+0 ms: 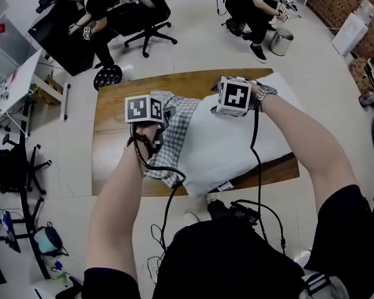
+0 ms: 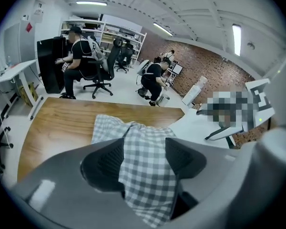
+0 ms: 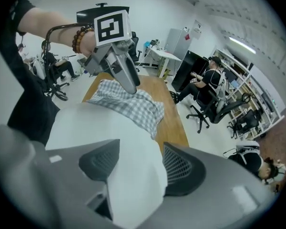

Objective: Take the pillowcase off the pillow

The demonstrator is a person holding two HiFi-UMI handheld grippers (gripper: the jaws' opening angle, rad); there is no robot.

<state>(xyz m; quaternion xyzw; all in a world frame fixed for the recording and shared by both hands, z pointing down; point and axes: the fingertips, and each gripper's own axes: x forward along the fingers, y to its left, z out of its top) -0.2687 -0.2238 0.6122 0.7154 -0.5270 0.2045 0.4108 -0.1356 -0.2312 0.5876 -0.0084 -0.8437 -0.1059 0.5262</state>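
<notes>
My left tongs pinch a bunched fold of the grey-and-white checked fabric pillowcase. The cloth fills the gap from one pad to the other, and the pads are set fairly wide around it. My right tongs grip the soft white pillow the same way, with its bulging edge squeezed between the two pads.

From the head view, the pillow lies flat on the brown wooden tabletop, its long side running from 9 to 3 o'clock. The pillowcase is gathered in wrinkles over the pillow's 9 o'clock end, and the rest of the pillow is bare. My left tongs sit on that crumpled cloth, and my right tongs hold the pillow's far edge at about 12 o'clock. A bead bracelet is on my left wrist and a metal watch on my right. Beyond the tabletop, towards 11 o'clock, a person sits on a black office chair.
</notes>
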